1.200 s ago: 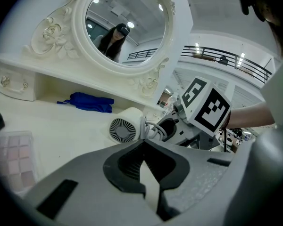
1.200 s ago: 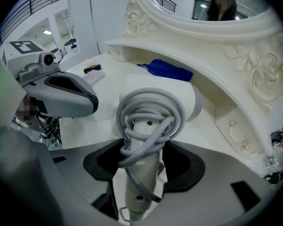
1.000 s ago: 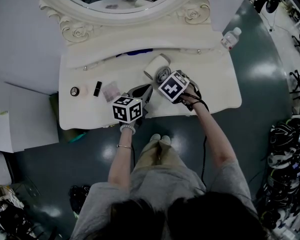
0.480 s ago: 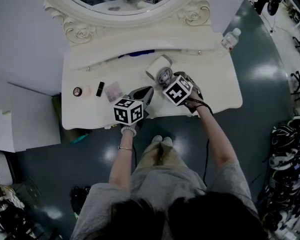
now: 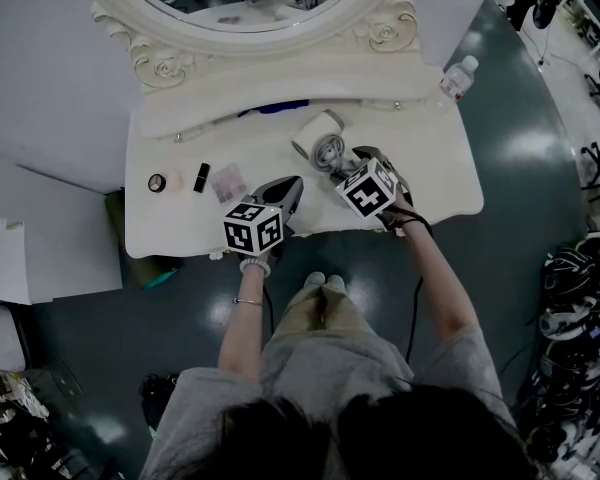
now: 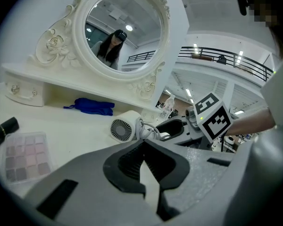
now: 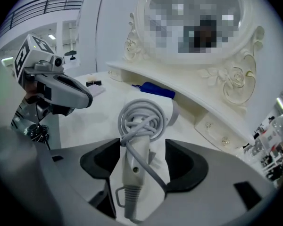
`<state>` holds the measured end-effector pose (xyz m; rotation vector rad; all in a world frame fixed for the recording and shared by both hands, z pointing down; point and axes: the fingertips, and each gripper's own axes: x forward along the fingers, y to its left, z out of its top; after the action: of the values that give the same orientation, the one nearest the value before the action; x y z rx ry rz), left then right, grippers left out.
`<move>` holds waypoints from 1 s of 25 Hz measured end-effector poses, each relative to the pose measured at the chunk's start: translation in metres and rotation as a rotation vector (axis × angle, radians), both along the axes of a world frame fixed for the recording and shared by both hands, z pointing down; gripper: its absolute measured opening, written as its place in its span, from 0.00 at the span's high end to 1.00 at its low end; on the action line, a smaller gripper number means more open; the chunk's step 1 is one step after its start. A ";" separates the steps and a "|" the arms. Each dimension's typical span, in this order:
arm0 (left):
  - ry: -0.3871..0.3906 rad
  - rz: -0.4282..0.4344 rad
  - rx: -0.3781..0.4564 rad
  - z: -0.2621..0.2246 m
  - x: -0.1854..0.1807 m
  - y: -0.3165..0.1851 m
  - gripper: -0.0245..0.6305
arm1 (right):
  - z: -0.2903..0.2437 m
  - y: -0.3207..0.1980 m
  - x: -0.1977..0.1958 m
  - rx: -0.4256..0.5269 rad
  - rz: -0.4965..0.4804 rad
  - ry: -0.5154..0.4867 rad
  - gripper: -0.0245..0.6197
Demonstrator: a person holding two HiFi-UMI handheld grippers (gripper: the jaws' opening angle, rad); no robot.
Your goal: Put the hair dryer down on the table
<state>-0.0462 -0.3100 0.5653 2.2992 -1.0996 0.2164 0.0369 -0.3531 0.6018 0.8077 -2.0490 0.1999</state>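
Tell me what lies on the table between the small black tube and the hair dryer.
A makeup palette, right beside the tube; the head view shows it.

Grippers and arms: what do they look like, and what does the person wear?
The left gripper and right gripper have grey bodies with black pads. Each carries a cube with black-and-white square markers. A black cable hangs by the right arm. The person wears short grey sleeves and a thin bracelet on the left wrist.

Tabletop [image 5: 435, 168] bare right of hair dryer [image 5: 317, 136]; palette [image 5: 227, 182], lipstick [image 5: 201, 177] crowd left.
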 end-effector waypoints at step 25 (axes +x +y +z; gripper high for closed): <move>0.020 0.037 0.089 -0.036 0.022 0.017 0.96 | -0.075 0.024 0.003 0.141 0.208 -0.367 0.91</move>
<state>-0.0246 -0.2933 0.5295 2.3964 -1.0776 0.1615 0.0400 -0.3291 0.5272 1.1421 -2.3381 0.3434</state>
